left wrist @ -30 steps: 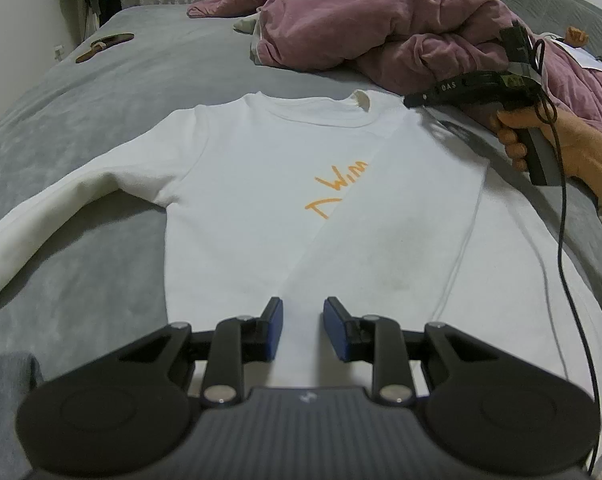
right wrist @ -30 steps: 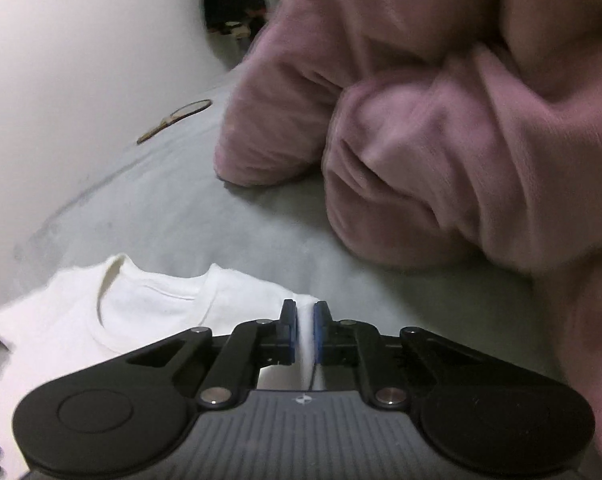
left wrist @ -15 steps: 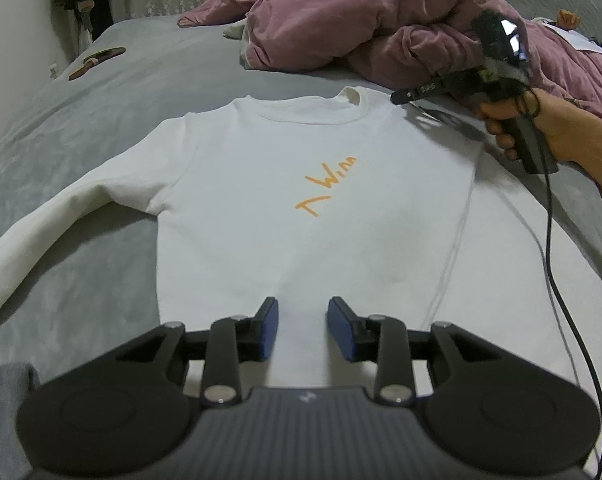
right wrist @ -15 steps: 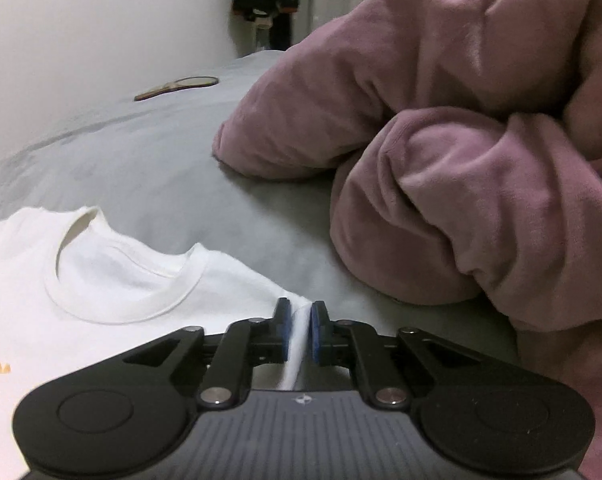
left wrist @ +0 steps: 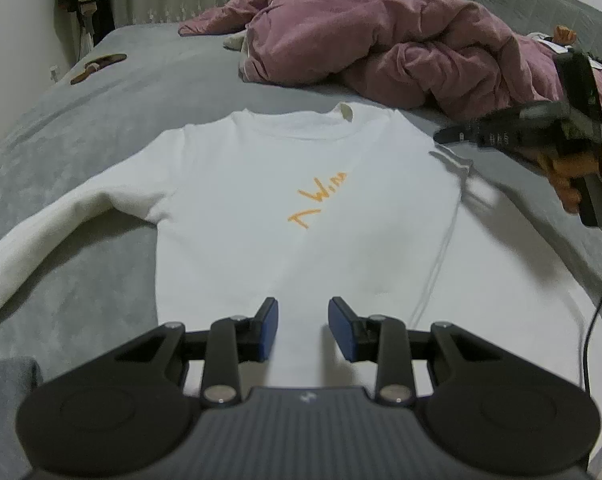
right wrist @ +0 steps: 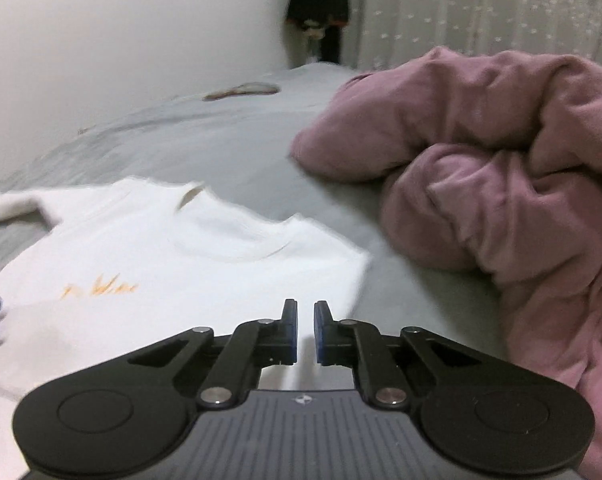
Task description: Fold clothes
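Note:
A white sweatshirt (left wrist: 301, 184) with orange lettering lies front up on the grey bed (left wrist: 121, 120). Its one sleeve (left wrist: 61, 216) stretches out to the left. My left gripper (left wrist: 303, 328) hovers open over the hem, with nothing between its blue pads. My right gripper (right wrist: 305, 330) is off the shirt, above its shoulder corner (right wrist: 353, 264). Its jaws are closing to a narrow gap with nothing between them. In the left wrist view the right gripper (left wrist: 441, 136) hangs right of the shoulder, held by a hand (left wrist: 569, 172).
A crumpled pink duvet (left wrist: 381, 48) is heaped just behind the collar and to the right (right wrist: 501, 180). A brown wooden item (left wrist: 97, 66) lies at the bed's far left. The right gripper's black cable (left wrist: 601, 280) hangs down over the shirt's right side.
My right gripper let go of the shirt's shoulder edge and drew back to the right and upward. The shoulder now lies flat. My left gripper stayed over the hem.

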Action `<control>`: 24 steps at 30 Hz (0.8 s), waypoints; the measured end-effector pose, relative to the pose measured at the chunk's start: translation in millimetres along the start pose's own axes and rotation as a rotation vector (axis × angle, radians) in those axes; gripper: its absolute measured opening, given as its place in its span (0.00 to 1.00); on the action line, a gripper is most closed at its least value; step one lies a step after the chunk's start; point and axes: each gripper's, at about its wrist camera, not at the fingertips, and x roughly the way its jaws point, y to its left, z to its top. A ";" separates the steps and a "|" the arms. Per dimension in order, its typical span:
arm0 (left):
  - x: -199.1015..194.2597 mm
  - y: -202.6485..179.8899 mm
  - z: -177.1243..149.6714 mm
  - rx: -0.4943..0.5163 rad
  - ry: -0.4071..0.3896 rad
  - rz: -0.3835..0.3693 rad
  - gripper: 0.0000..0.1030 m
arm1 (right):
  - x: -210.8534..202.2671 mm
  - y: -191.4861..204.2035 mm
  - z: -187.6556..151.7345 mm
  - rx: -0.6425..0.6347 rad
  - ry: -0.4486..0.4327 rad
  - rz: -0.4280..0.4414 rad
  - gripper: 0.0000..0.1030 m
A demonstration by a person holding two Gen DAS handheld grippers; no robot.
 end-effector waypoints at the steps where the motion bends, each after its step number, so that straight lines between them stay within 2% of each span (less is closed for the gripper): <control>1: 1.6 0.0 -1.3 0.002 0.007 0.007 0.29 | 4.3 4.7 -5.1 -0.019 0.032 -0.006 0.09; 2: 4.0 -0.2 -2.6 0.005 0.016 0.016 0.29 | 9.7 7.6 -11.1 -0.034 0.064 -0.027 0.07; 5: 5.8 -0.3 -7.0 0.020 0.017 0.027 0.29 | 17.8 5.4 -21.9 -0.017 0.061 -0.052 0.00; 7: 2.9 0.8 -8.8 0.022 0.014 0.032 0.29 | 12.9 4.2 -19.2 0.020 0.055 -0.071 0.00; 10: -5.2 6.2 -9.7 0.001 0.003 0.025 0.29 | -4.4 14.1 -16.6 -0.005 0.029 -0.097 0.00; 15: -5.7 8.2 -12.9 0.000 0.010 0.034 0.29 | 1.0 17.1 -34.3 -0.012 0.070 -0.122 0.00; 21: -9.2 6.4 -18.5 0.010 0.011 0.035 0.30 | -7.8 25.4 -38.9 0.019 0.074 -0.143 0.00; 24: -12.3 9.0 -20.6 -0.006 0.010 0.029 0.30 | -16.6 23.2 -42.8 0.079 0.064 -0.153 0.00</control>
